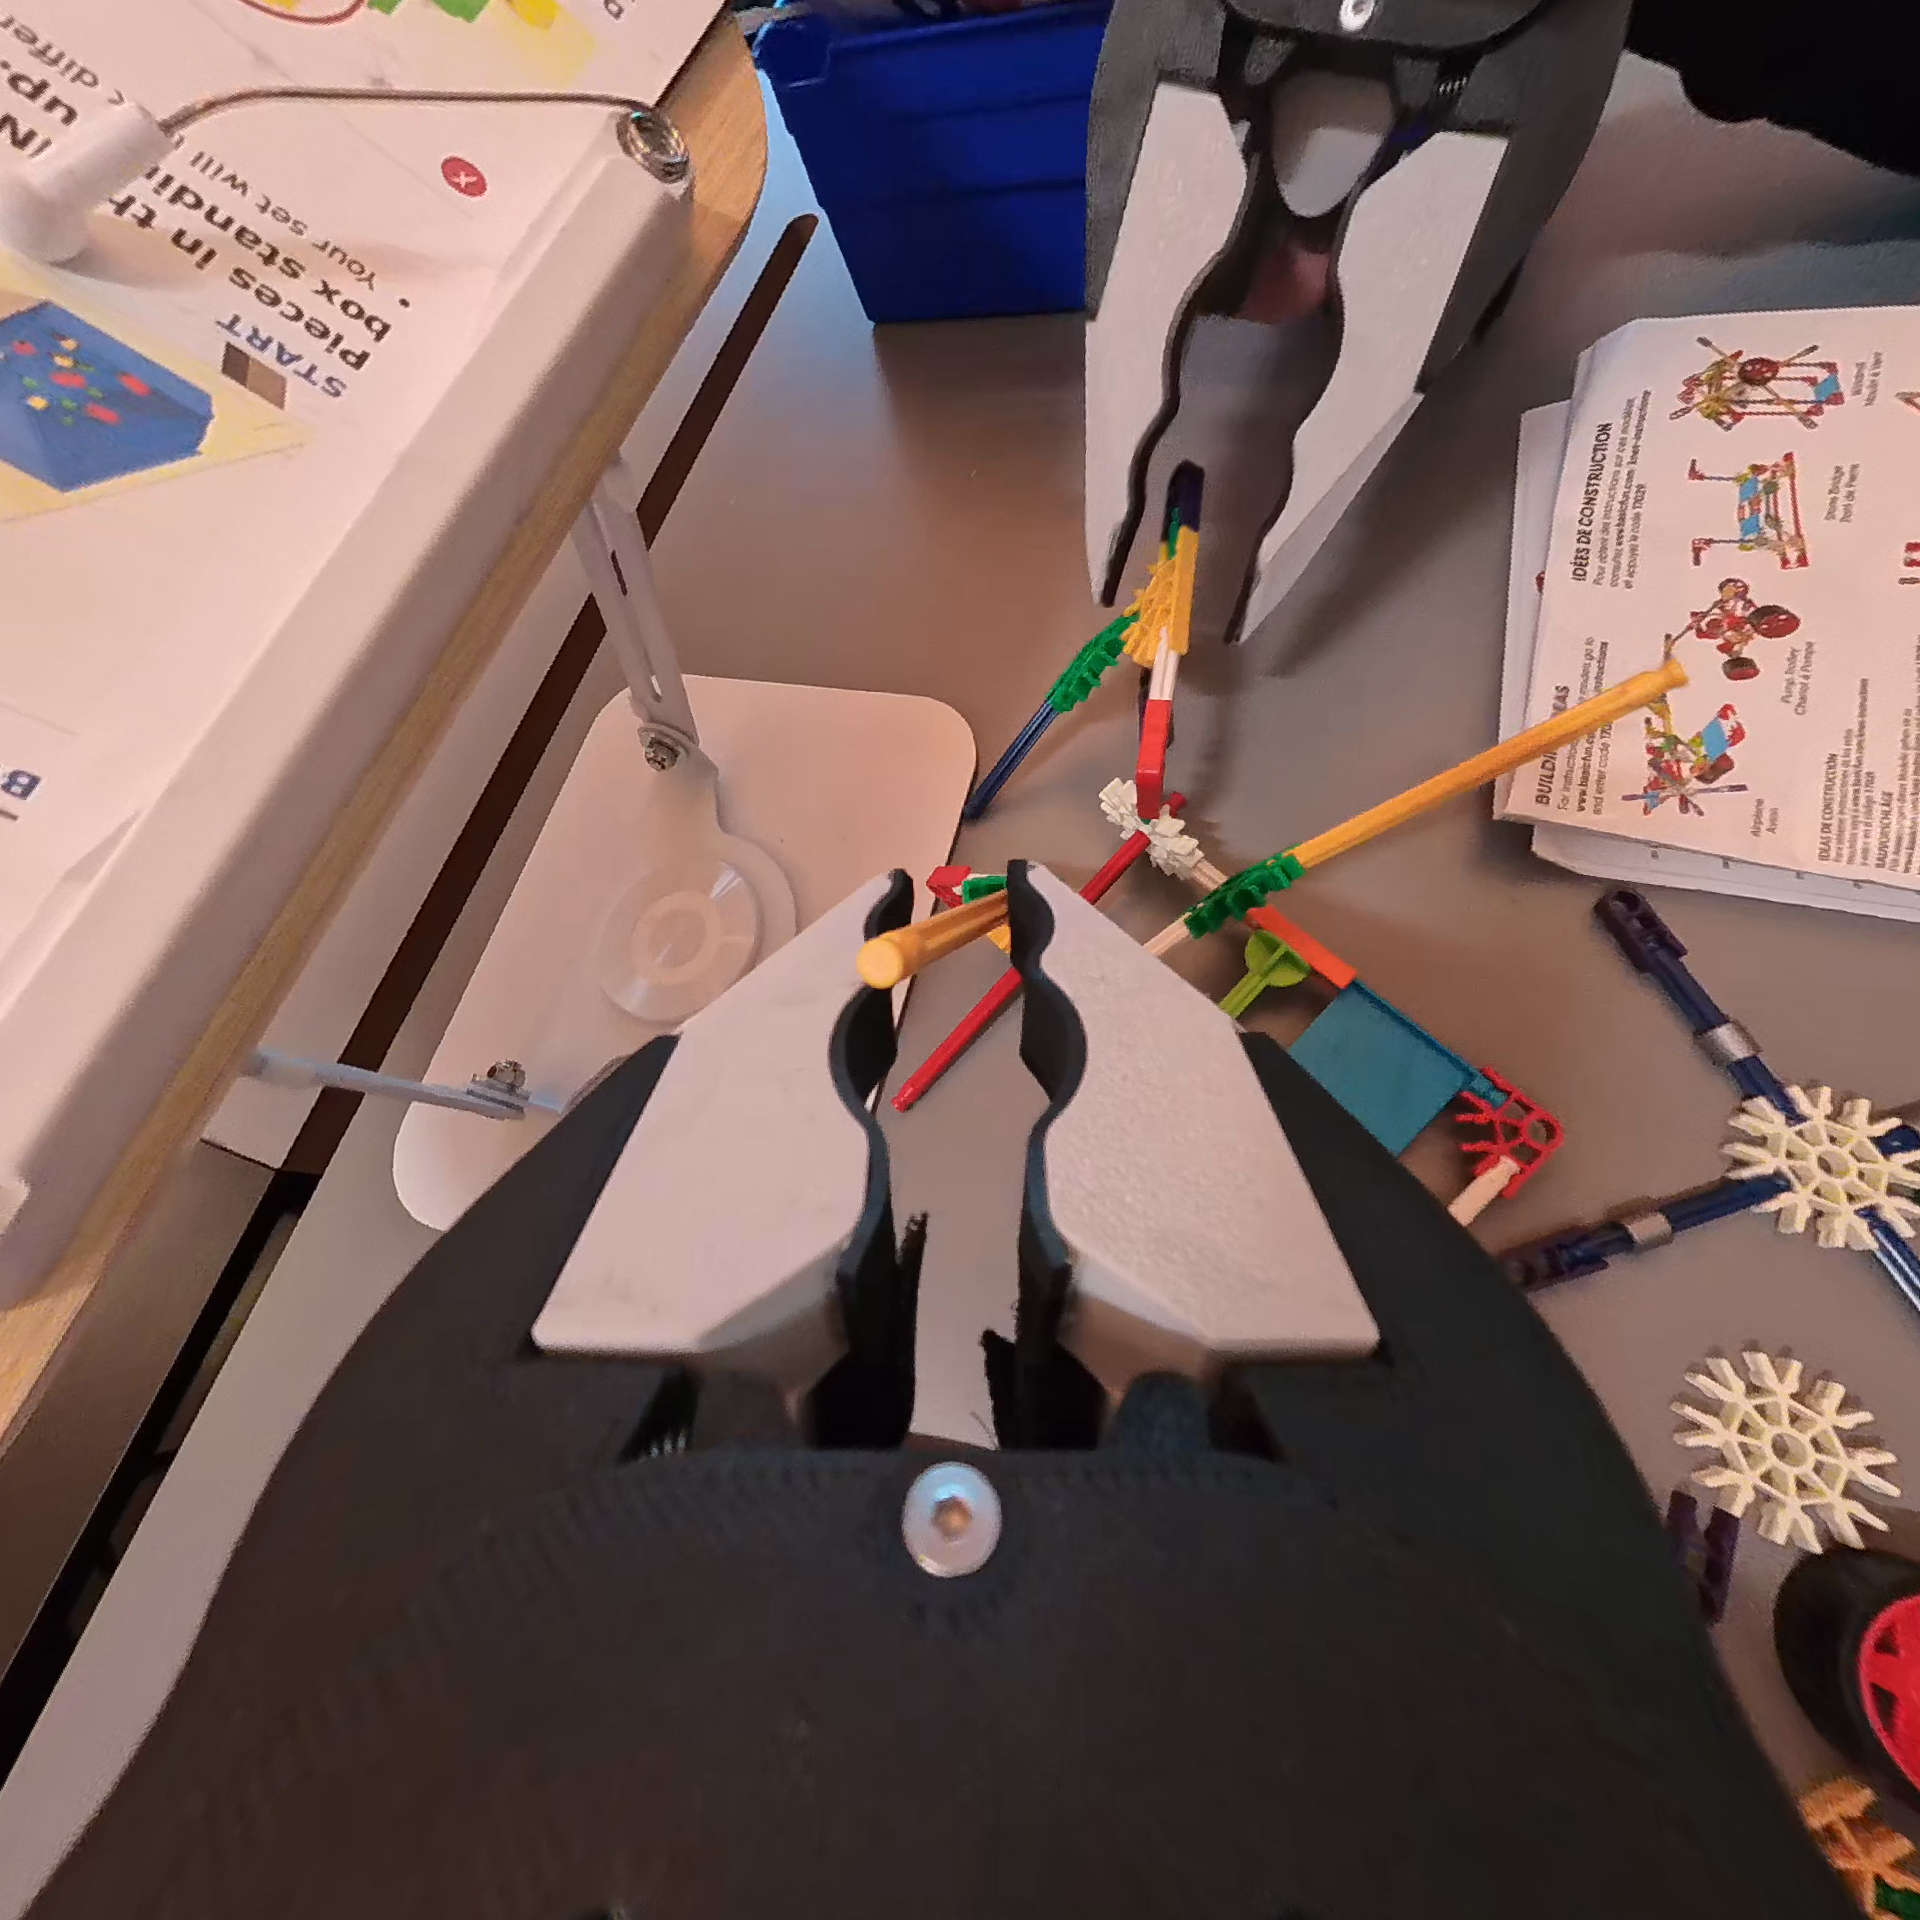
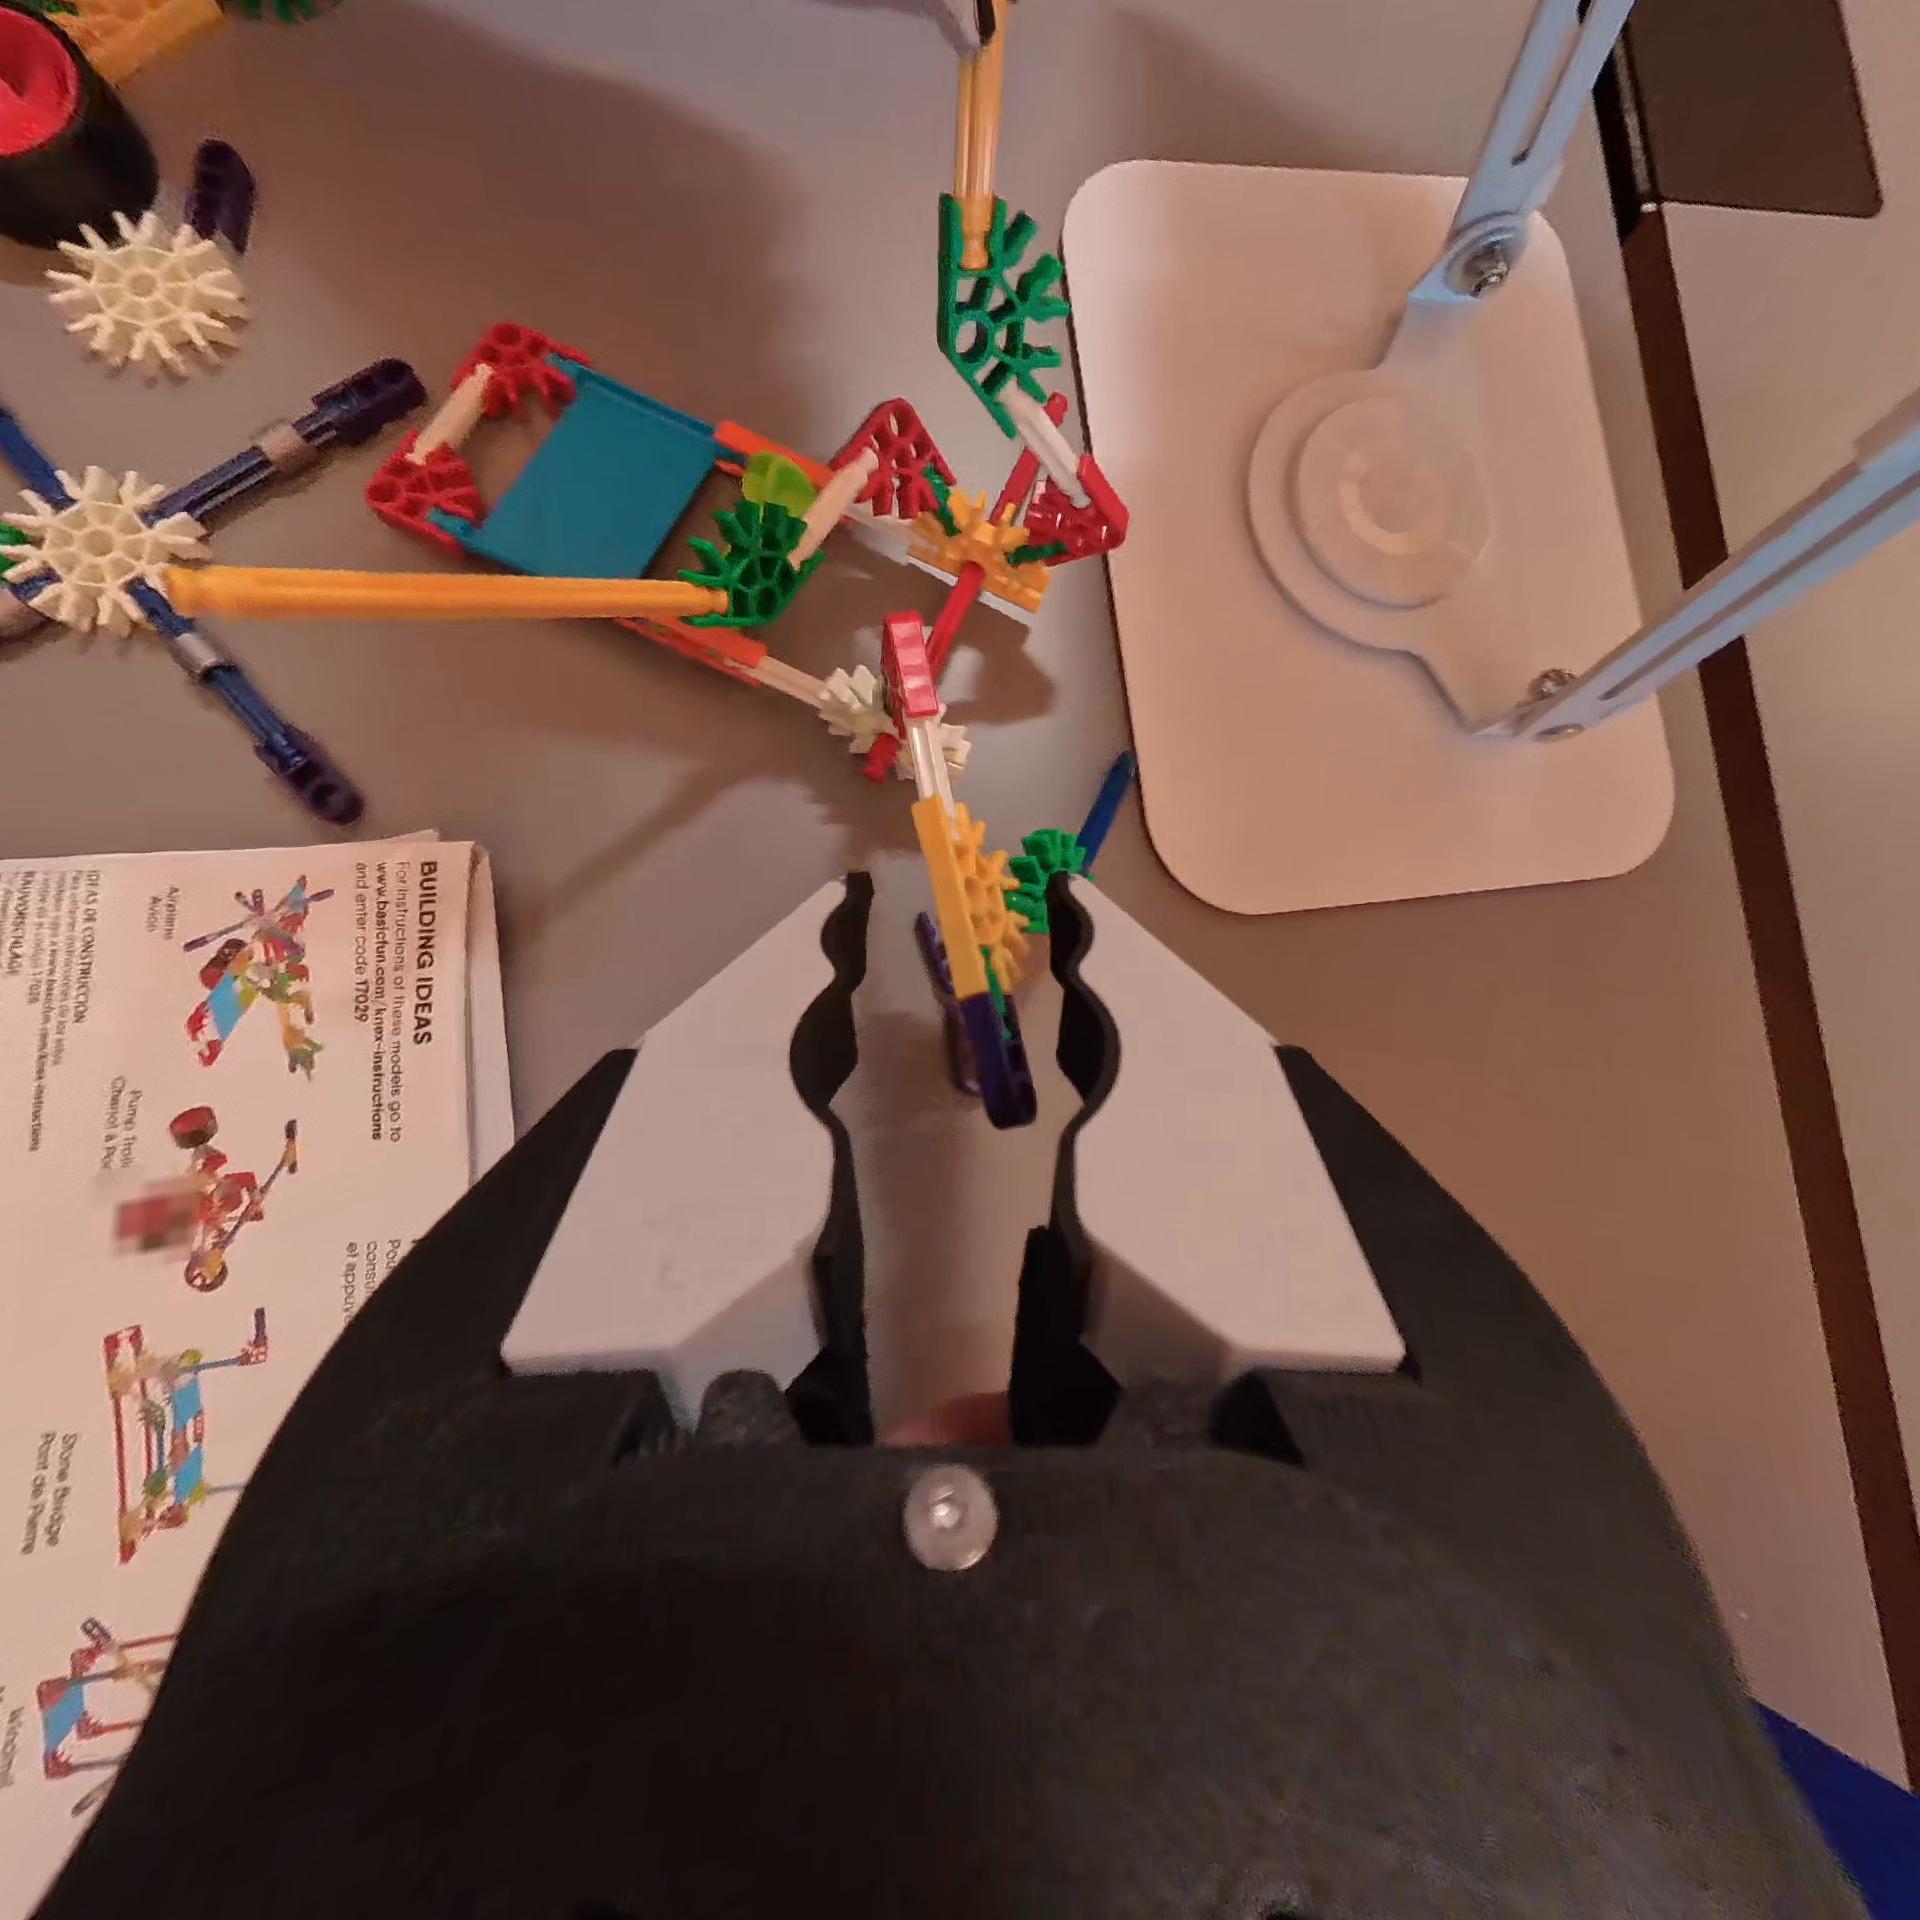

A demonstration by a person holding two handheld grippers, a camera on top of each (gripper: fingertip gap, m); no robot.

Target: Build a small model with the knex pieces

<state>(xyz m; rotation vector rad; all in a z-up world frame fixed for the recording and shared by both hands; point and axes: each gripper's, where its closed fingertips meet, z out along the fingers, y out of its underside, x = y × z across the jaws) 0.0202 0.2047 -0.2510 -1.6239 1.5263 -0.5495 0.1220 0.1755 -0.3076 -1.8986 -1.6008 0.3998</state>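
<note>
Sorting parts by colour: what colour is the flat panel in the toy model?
Teal blue panel, clearest in the right wrist view.

A grey tabletop (image 1: 883, 499) is seen across both views. A blue plastic bin (image 1: 935, 177) is placed at the top centre of the left wrist view, and a white printed board (image 1: 343, 343) on a wooden-edged panel is spread over its upper left. A white stand base (image 2: 1351, 540) with pale metal struts is found in the upper right of the right wrist view. A printed instruction leaflet (image 2: 208, 1143) is laid at that view's lower left. Loose white snowflake connectors (image 1: 1782, 1449) are scattered at the right of the left wrist view, beside a black wheel with a red hub (image 1: 1860, 1673) at the lower right edge. Blue rods joined at a white connector (image 2: 99, 545) are seen at the right wrist view's left edge.
</note>
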